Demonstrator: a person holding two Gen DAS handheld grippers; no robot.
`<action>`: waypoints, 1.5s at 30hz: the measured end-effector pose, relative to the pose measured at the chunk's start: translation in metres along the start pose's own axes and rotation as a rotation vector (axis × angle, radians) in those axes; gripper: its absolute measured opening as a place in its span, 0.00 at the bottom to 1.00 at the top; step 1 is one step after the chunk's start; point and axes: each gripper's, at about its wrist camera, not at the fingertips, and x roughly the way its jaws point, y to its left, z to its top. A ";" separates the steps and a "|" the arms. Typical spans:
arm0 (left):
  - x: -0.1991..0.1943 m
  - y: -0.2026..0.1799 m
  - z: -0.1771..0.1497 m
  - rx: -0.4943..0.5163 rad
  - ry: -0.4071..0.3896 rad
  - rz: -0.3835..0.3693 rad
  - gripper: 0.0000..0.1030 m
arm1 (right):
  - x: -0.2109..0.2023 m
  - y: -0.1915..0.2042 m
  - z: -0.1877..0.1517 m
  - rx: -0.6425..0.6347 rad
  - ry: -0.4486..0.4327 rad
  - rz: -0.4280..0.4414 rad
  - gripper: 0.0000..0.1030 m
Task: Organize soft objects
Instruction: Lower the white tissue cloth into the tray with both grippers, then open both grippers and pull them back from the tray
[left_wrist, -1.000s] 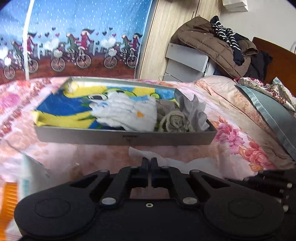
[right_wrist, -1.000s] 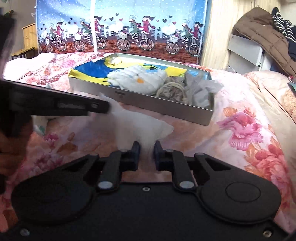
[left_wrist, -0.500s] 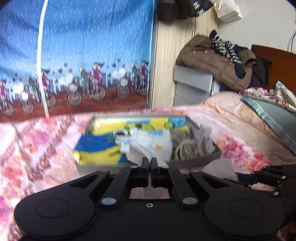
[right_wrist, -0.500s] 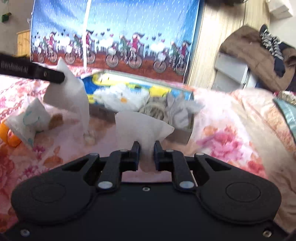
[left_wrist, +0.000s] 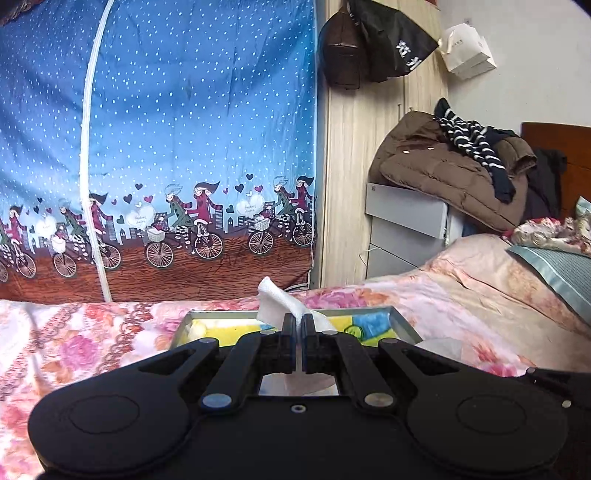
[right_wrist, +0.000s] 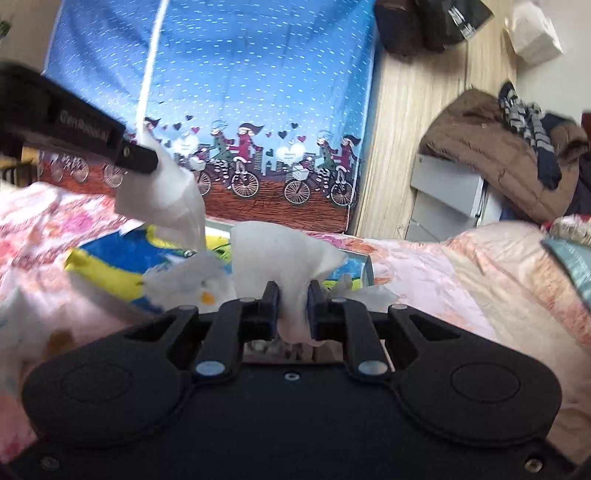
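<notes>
In the left wrist view my left gripper (left_wrist: 299, 321) is shut on a corner of white tissue (left_wrist: 275, 301) that sticks up between its fingers, just in front of the metal tray (left_wrist: 404, 326). In the right wrist view my right gripper (right_wrist: 291, 295) is shut on a bunched white tissue (right_wrist: 280, 254) above the tray's near side. The left gripper (right_wrist: 149, 162) shows there at upper left, pinching white tissue (right_wrist: 166, 199) that hangs down towards the tray. I cannot tell whether the two pieces are one sheet. In the tray lie a blue and yellow cloth (right_wrist: 107, 267) and a white cloth (right_wrist: 188, 282).
The tray sits on a floral bedspread (left_wrist: 74, 343). Behind it hangs a blue curtain with cyclists (left_wrist: 184, 147). A brown jacket (left_wrist: 443, 173) lies on grey drawers (left_wrist: 402, 225) at the right. Bags (left_wrist: 369, 40) hang on the wooden wardrobe. A pillow (left_wrist: 557, 269) lies far right.
Both grippers have risen off the bedspread with the white tissue in them and tilted upward. The tray has dropped low in both views.
</notes>
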 end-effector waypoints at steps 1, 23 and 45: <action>0.009 -0.001 0.000 -0.018 0.000 0.000 0.01 | 0.007 -0.003 0.001 0.014 0.001 -0.001 0.10; 0.093 0.018 -0.057 -0.043 0.233 0.051 0.16 | 0.074 0.004 -0.019 0.051 0.073 0.000 0.40; -0.090 0.033 -0.016 -0.095 -0.118 0.106 0.90 | -0.091 -0.005 0.042 0.089 -0.148 0.006 1.00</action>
